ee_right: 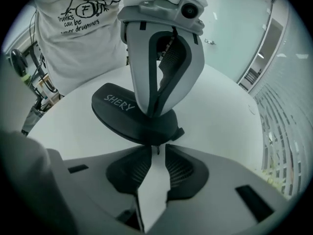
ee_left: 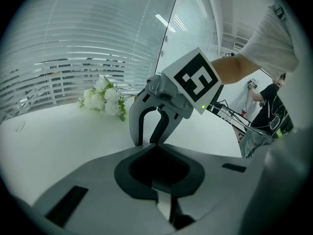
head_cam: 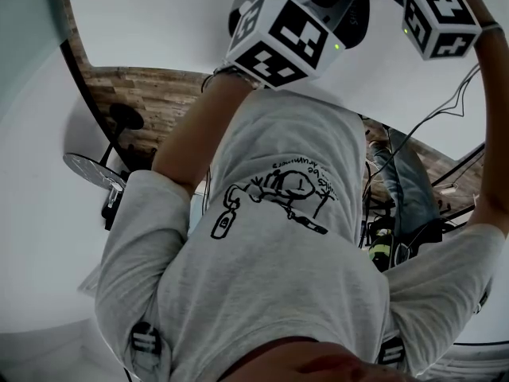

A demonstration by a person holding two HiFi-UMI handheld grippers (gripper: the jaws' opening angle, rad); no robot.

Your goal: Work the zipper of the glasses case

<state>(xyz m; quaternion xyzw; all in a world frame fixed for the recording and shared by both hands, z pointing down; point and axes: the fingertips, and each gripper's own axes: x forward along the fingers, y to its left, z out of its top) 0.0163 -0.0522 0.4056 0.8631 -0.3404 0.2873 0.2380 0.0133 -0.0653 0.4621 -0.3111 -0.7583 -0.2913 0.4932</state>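
Nearest, the ribbed dark pads of the right gripper (ee_right: 156,150) are drawn to a narrow gap, and the small zipper pull (ee_right: 156,151) of the glasses case (ee_right: 122,116) is pinched between their tips. Just beyond, the case, a dark, matte, oval shell lettered "SHERY", is clamped over the smooth white table (ee_right: 220,111) by the upright left gripper (ee_right: 152,112), whose curved white fingers are closed on it. Farther off, a person's grey printed T-shirt (ee_right: 78,38) is seen, and white flowers (ee_left: 105,99) are laid on the table before slatted blinds (ee_left: 73,58).
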